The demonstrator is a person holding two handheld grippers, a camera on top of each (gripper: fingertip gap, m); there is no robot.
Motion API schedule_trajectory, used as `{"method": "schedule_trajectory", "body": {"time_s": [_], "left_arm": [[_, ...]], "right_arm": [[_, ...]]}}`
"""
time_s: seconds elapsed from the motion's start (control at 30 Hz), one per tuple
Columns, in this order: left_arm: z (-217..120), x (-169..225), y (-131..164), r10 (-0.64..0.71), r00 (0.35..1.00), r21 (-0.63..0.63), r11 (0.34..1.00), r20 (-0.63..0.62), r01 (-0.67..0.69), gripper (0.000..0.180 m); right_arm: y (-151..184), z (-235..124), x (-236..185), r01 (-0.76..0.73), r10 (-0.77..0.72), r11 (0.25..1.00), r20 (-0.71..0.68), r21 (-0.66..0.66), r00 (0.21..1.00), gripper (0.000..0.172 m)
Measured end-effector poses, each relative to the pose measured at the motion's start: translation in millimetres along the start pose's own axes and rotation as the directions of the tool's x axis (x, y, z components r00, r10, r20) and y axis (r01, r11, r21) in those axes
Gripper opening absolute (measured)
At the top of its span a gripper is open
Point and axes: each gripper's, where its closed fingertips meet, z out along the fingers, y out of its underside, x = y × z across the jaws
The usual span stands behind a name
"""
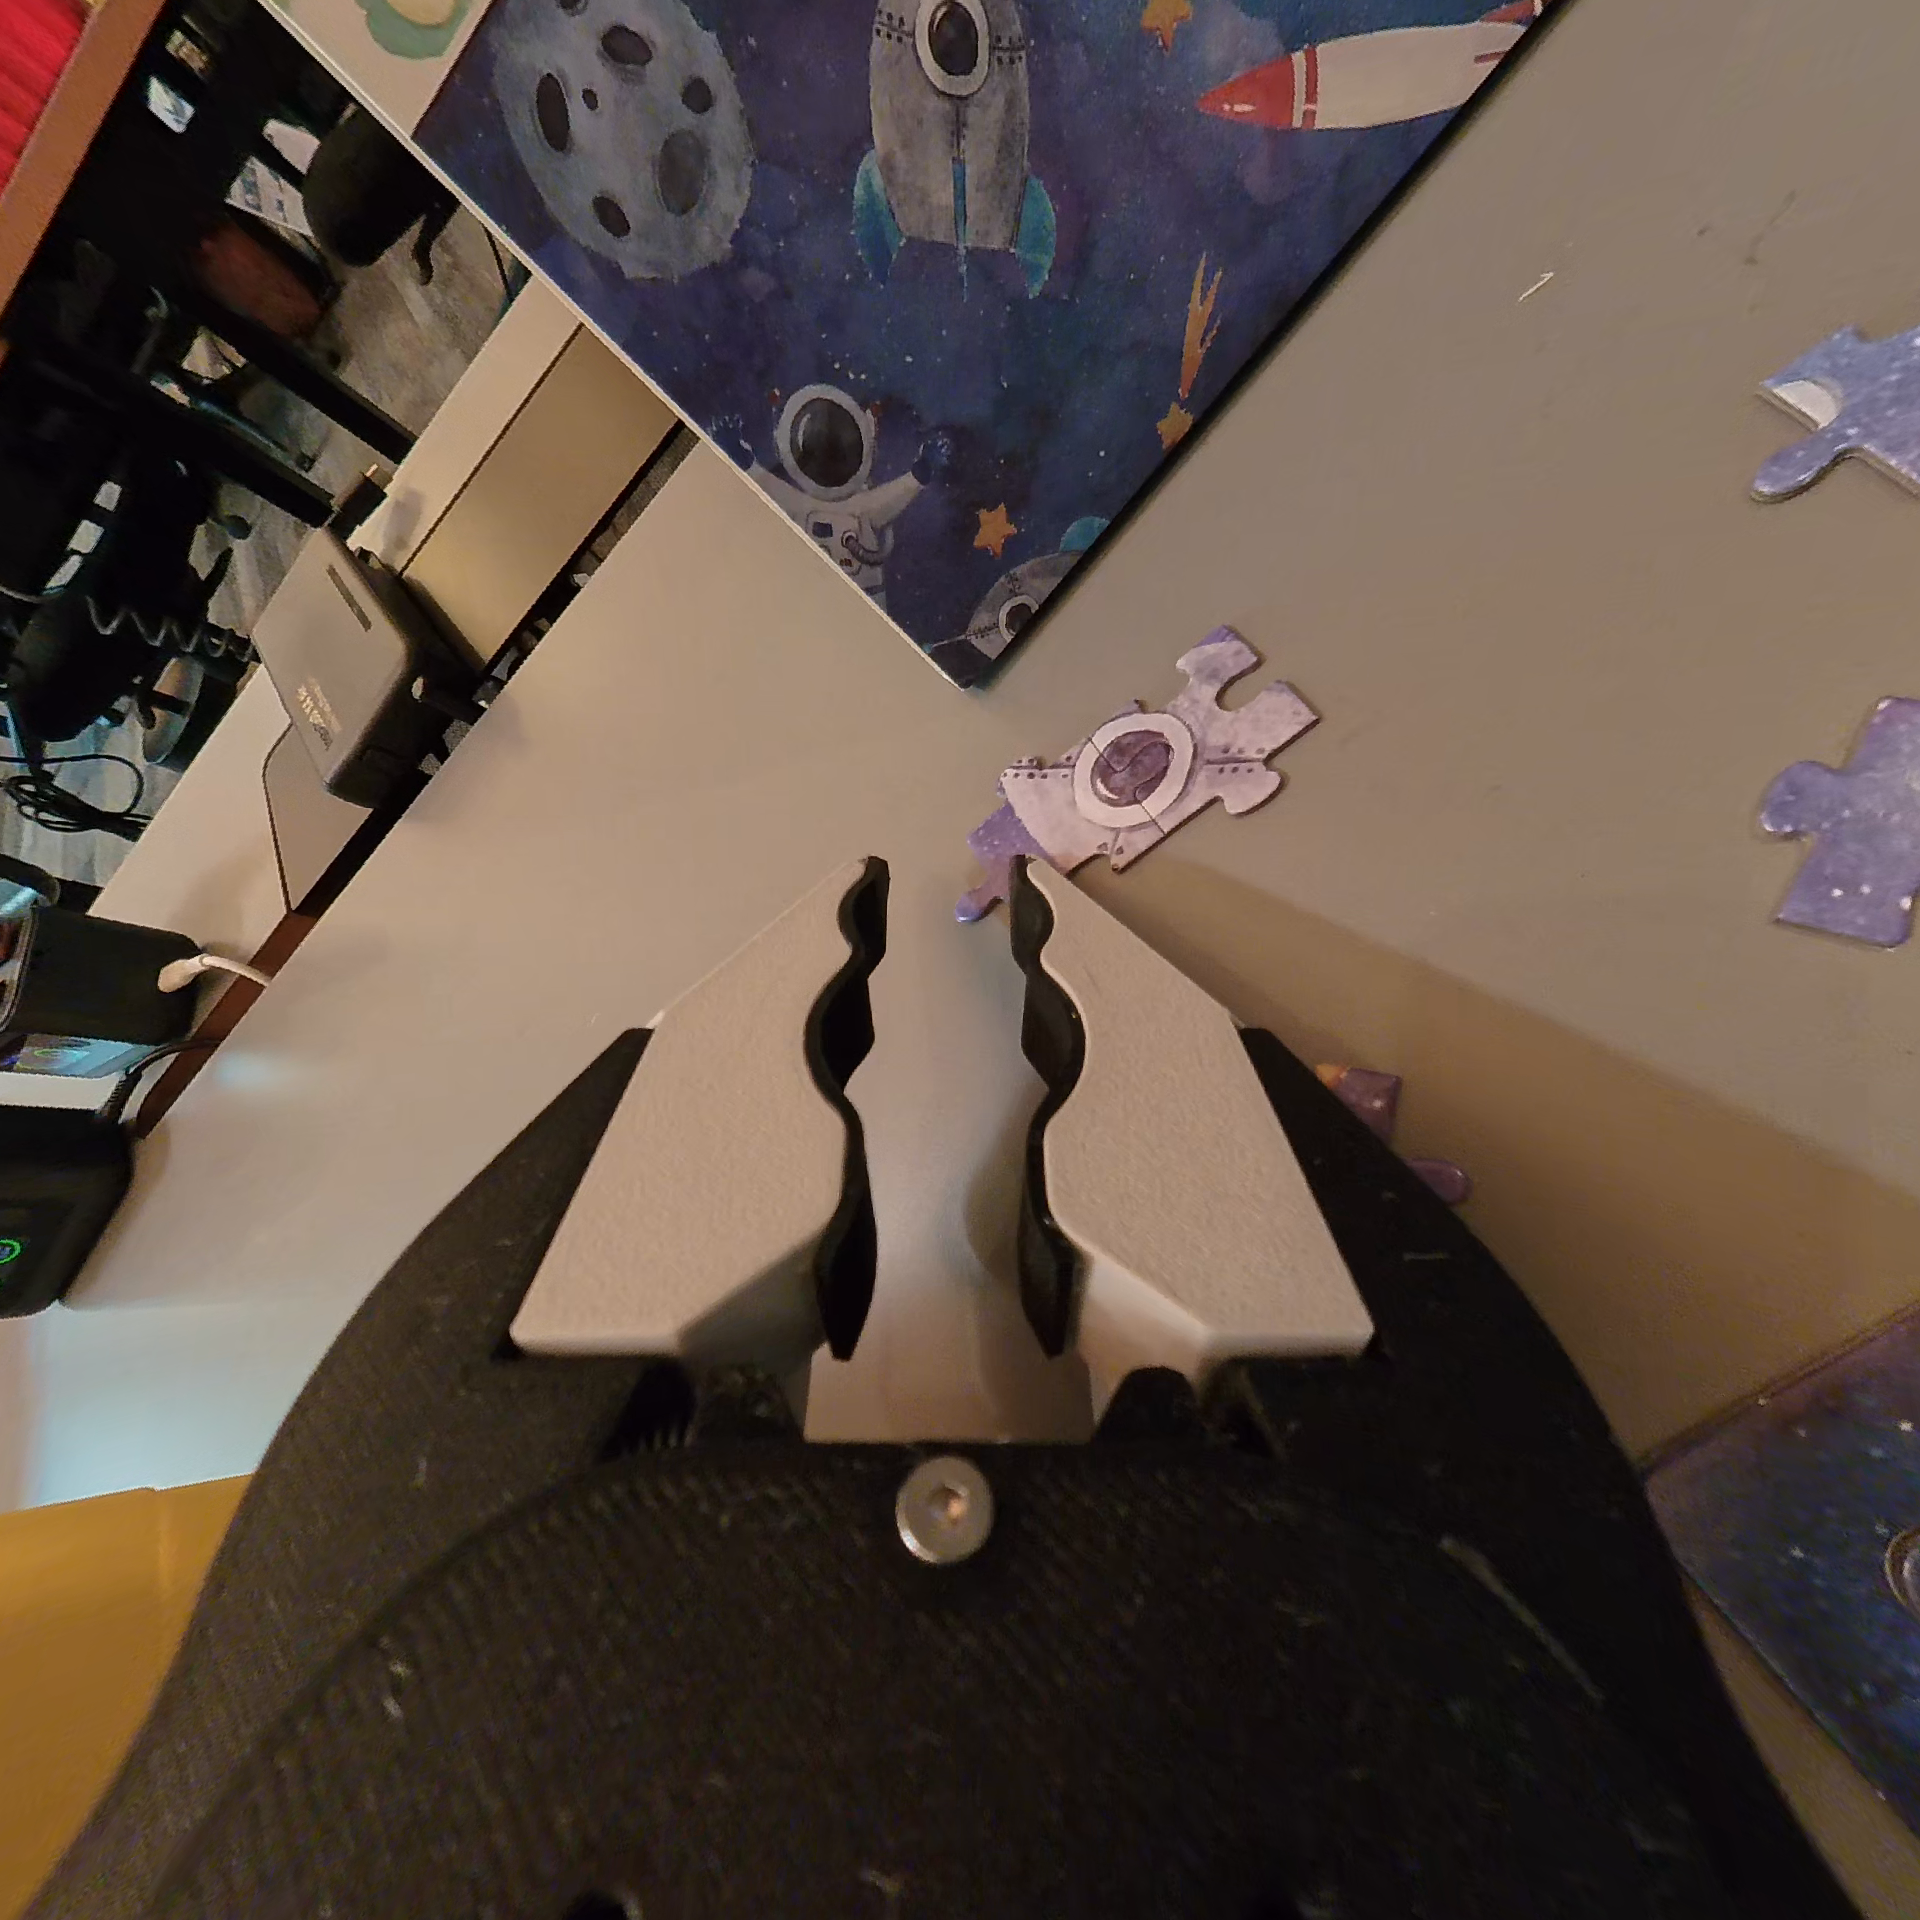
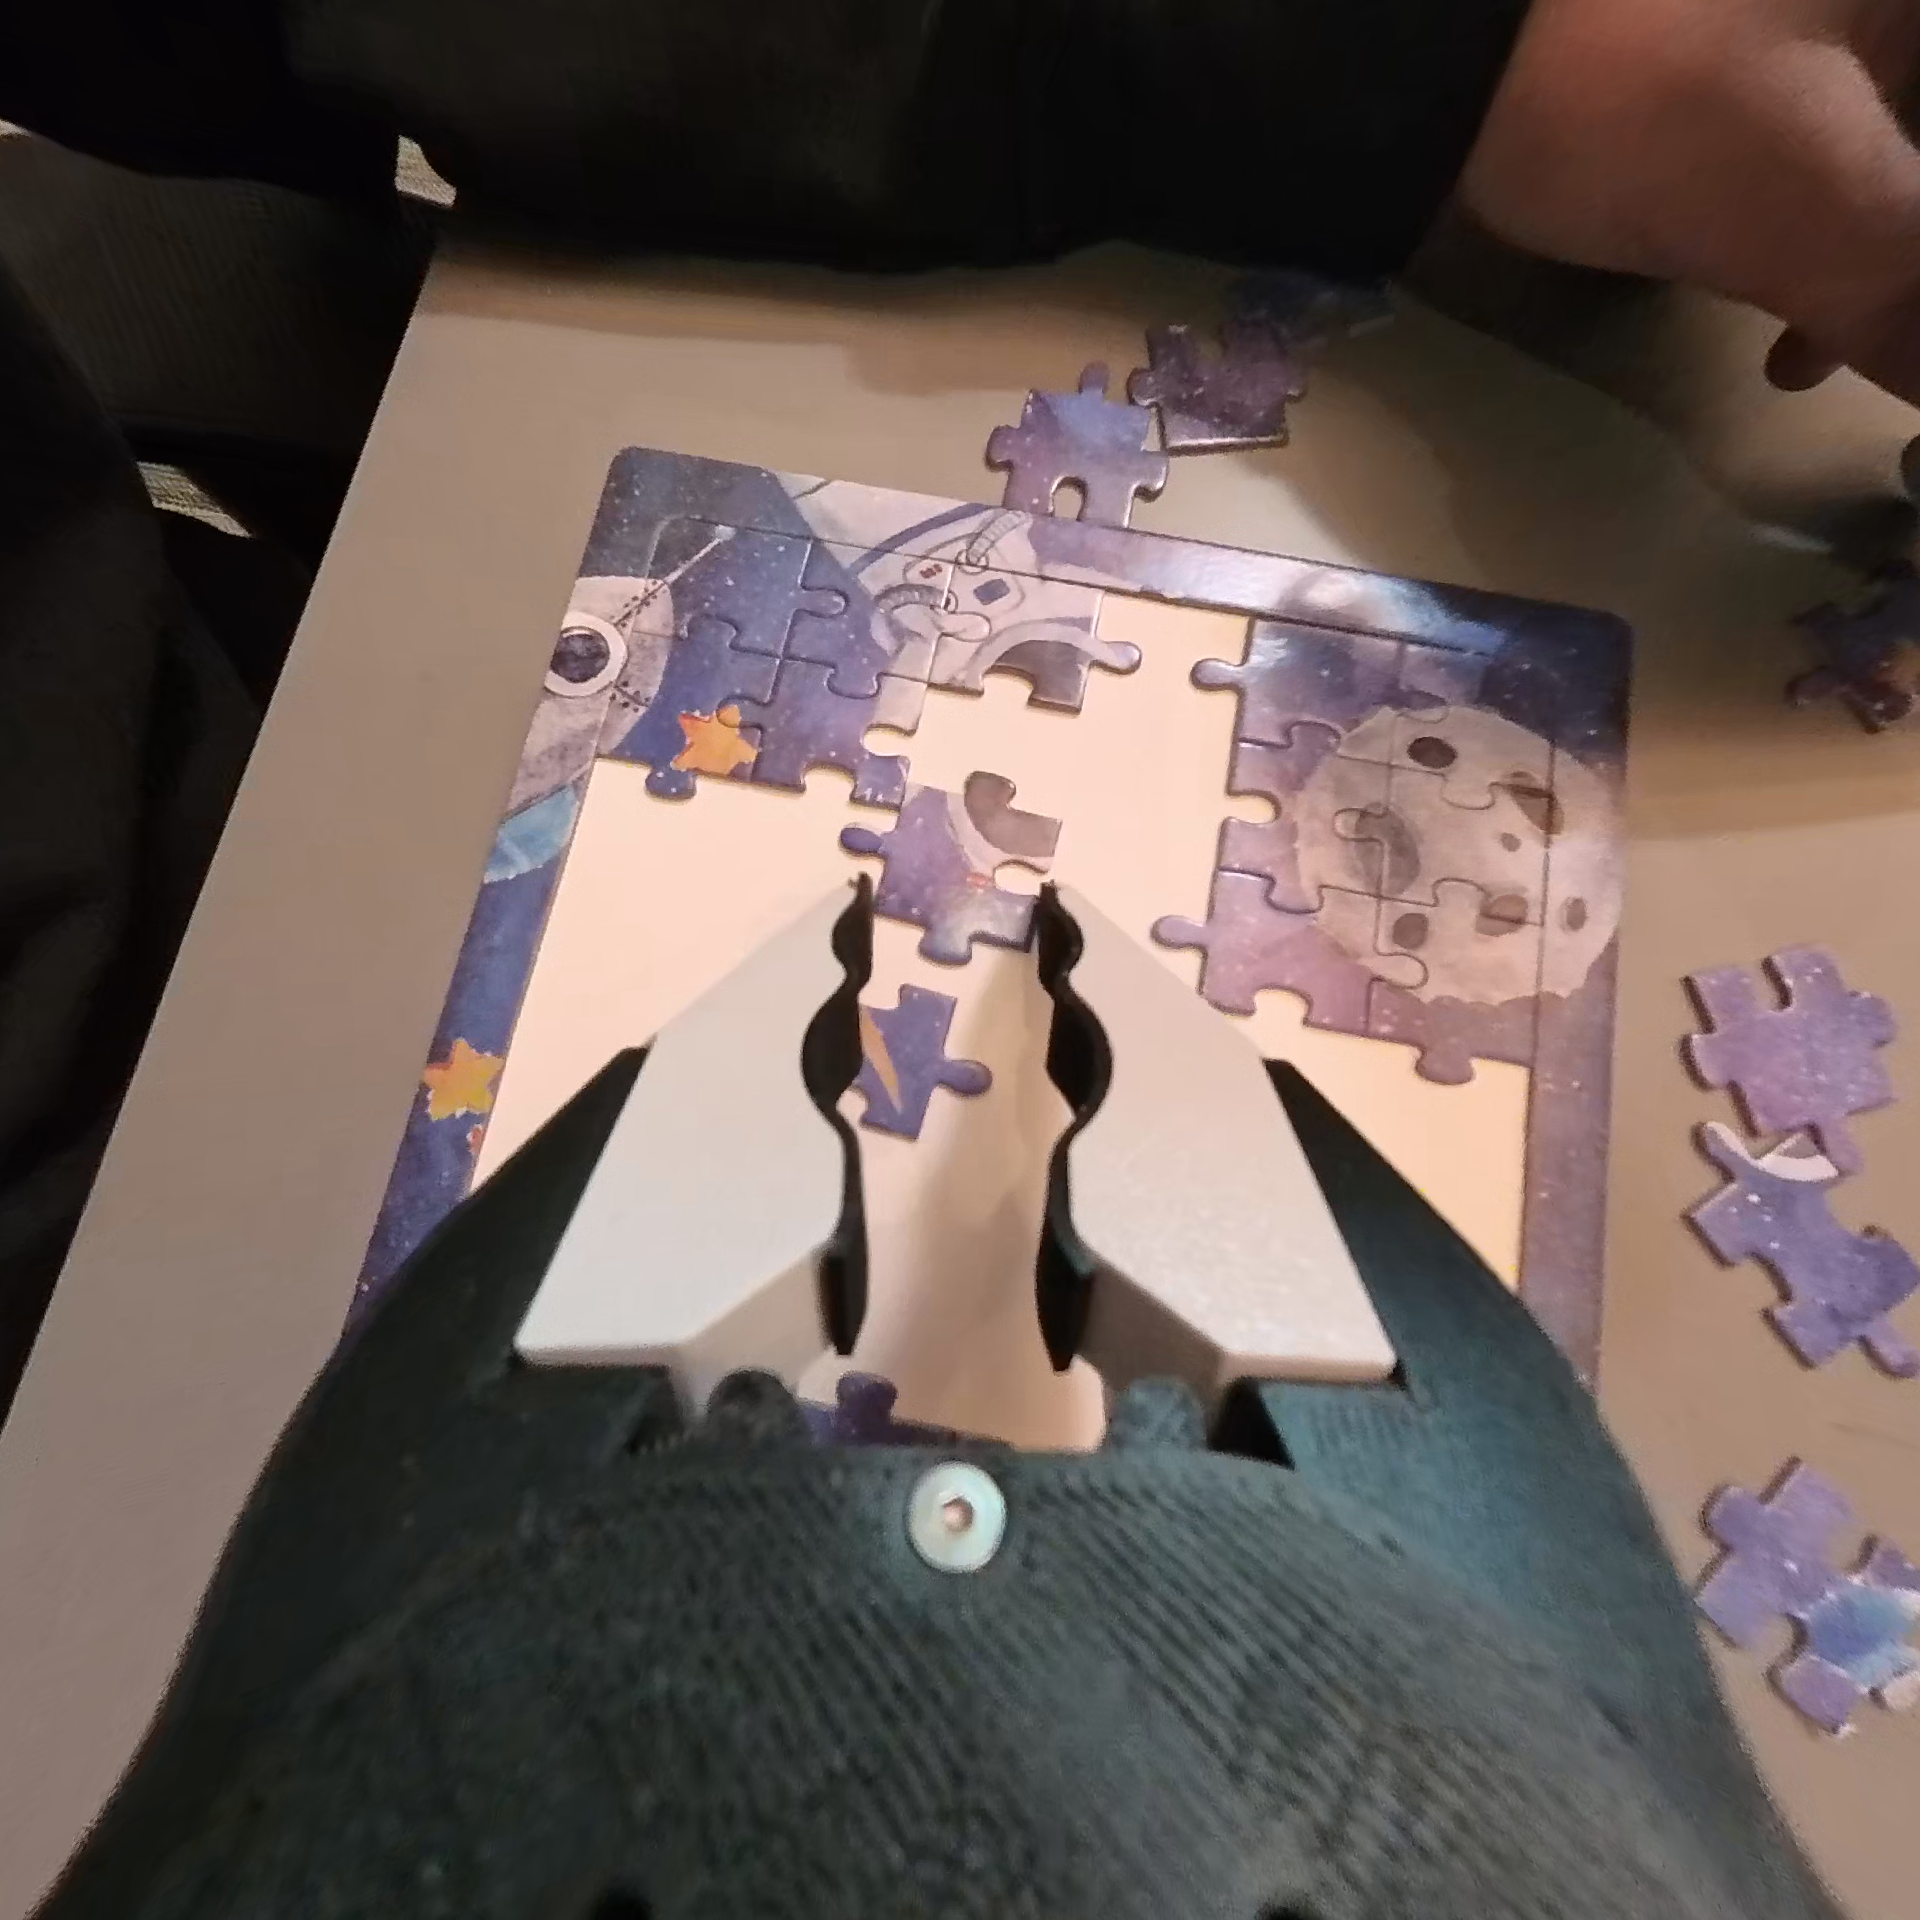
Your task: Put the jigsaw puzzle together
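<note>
In the left wrist view my left gripper (image 1: 951, 883) is open and empty, low over the grey table (image 1: 623, 935). Its right fingertip (image 1: 1023, 883) is beside the purple tab of a pair of joined rocket-window puzzle pieces (image 1: 1143, 769). In the right wrist view my right gripper (image 2: 954, 899) is open over the puzzle tray (image 2: 1569, 1039). Its fingertips straddle a loose purple astronaut piece (image 2: 956, 862) that lies flat on the cream tray floor, with a sliver of floor showing at the left tip. A comet-streak piece (image 2: 909, 1060) lies under the fingers.
The space-picture box lid (image 1: 883, 260) lies beyond the left gripper. Loose pieces lie at the right (image 1: 1849, 831) and beside the tray (image 2: 1797, 1039). A person's hand (image 2: 1714, 156) is at the far right. Black devices (image 1: 353, 665) stand past the table's left edge.
</note>
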Motion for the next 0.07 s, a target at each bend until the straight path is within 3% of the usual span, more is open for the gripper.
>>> {"method": "schedule_trajectory", "body": {"time_s": [0.07], "left_arm": [[0.4,0.8,-1.2,0.001,1.000,0.000,1.000,0.000,-0.001,0.024]], "right_arm": [[-0.1,-0.3,0.2,-0.015,0.015,1.000,0.006,0.005,1.000,0.030]]}}
